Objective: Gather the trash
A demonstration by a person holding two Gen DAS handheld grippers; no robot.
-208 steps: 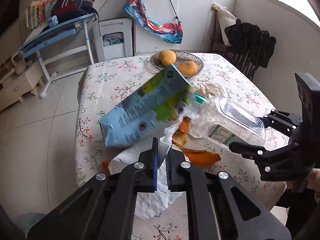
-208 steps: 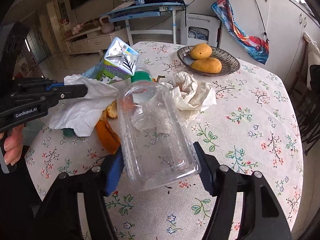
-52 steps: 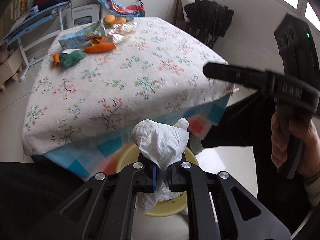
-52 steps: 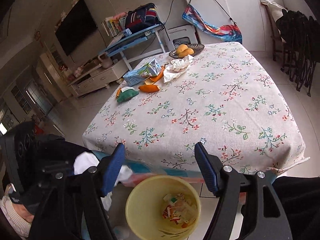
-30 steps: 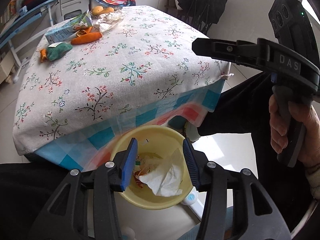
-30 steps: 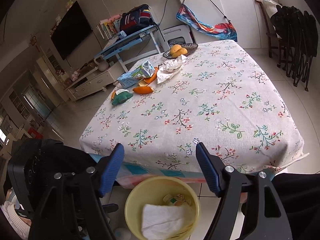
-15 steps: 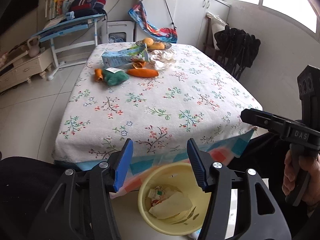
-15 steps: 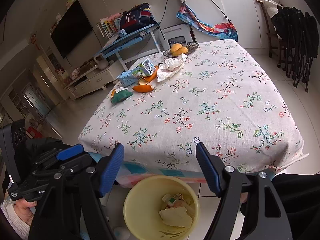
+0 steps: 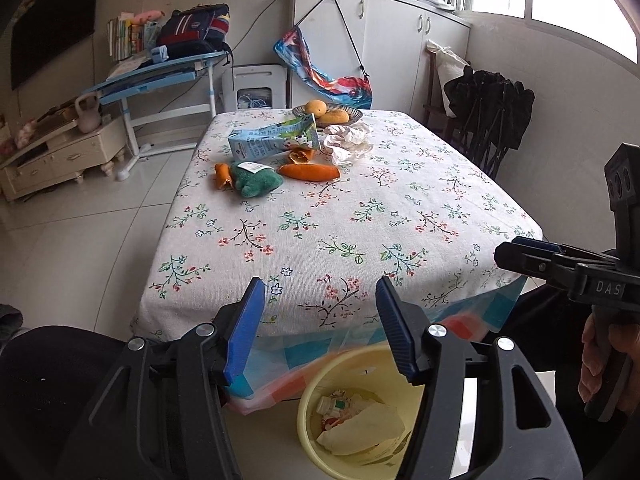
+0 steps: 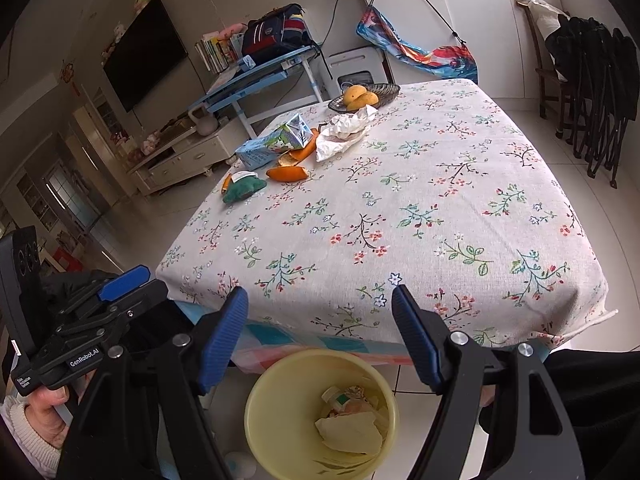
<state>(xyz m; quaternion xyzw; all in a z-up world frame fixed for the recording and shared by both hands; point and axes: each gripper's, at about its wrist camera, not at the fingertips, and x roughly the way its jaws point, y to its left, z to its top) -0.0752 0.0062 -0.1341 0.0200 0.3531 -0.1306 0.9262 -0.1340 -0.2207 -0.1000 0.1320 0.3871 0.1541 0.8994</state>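
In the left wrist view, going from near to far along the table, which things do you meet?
Yellow bin on the floor → green pouch → long orange peel → blue-green carton → fruit bowl at the far edge.

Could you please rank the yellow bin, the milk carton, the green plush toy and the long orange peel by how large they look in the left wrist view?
1. yellow bin, though it is nearest the camera
2. milk carton
3. green plush toy and long orange peel look alike; no ranking between them.
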